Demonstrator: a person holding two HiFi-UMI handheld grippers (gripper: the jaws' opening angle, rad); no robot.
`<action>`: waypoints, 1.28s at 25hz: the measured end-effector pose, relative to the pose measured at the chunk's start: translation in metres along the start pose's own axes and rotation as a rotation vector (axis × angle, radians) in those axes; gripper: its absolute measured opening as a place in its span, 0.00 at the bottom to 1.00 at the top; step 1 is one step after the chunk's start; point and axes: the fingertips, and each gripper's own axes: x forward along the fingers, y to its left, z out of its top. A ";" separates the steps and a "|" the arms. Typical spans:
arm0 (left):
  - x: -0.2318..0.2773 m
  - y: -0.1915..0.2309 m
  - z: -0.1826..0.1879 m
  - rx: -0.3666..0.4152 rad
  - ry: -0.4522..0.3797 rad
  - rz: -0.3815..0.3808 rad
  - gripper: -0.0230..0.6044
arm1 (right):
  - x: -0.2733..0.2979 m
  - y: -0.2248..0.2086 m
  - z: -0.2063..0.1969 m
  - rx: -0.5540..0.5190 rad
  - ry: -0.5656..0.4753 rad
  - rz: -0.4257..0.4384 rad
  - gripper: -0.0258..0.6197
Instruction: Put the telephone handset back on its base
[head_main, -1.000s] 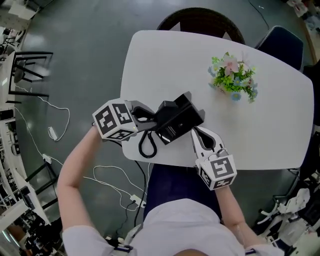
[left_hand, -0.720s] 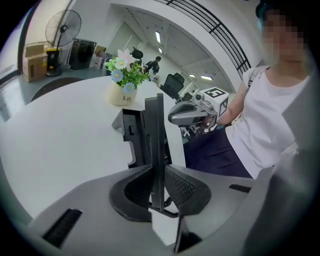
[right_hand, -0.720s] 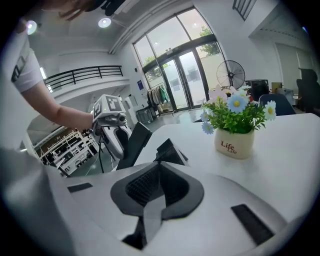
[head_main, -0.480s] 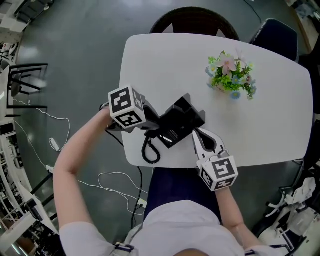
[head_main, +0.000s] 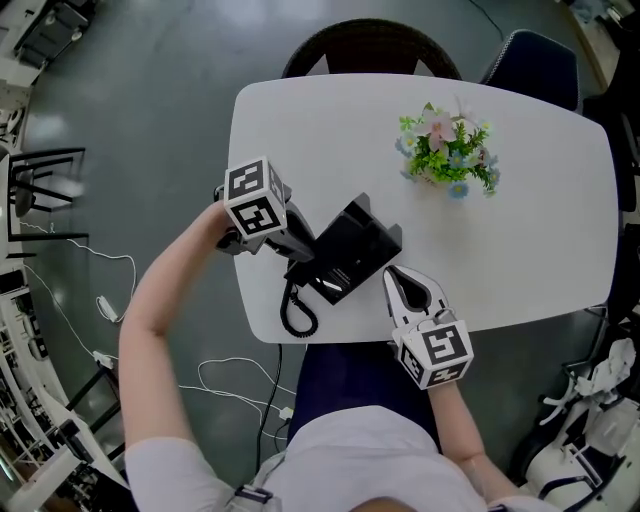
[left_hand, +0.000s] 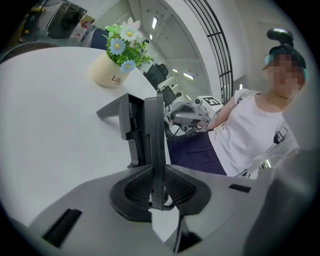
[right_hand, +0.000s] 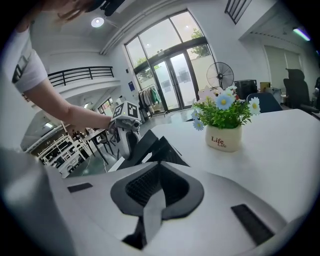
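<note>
The black telephone base (head_main: 352, 255) sits near the front edge of the white table (head_main: 520, 260), with its coiled cord (head_main: 296, 312) hanging over that edge. My left gripper (head_main: 303, 244) is shut on the black handset (head_main: 310, 258), which lies along the base's left side. In the left gripper view the handset (left_hand: 156, 135) stands edge-on between the pads, right beside the base (left_hand: 127, 125). My right gripper (head_main: 393, 276) rests shut and empty just right of the base; in its own view the right gripper (right_hand: 159, 167) points at the base (right_hand: 162, 150).
A cream pot of flowers (head_main: 445, 155) stands at the back right of the table. Two chairs (head_main: 370, 50) are at the far side. White cables (head_main: 230, 375) trail on the floor on the left. The person's lap is under the table's front edge.
My left gripper has carried the handset from the table's left edge to the right, up against the base. The right gripper has kept its place.
</note>
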 end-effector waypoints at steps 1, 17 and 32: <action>0.000 0.001 0.000 0.001 0.002 -0.018 0.16 | 0.000 -0.002 -0.001 0.005 0.001 -0.005 0.10; 0.010 0.021 0.012 0.002 0.083 -0.194 0.17 | 0.002 -0.008 -0.008 0.035 0.019 -0.048 0.10; 0.009 0.025 0.011 0.020 -0.005 -0.163 0.17 | 0.001 -0.008 -0.007 0.020 0.007 -0.045 0.10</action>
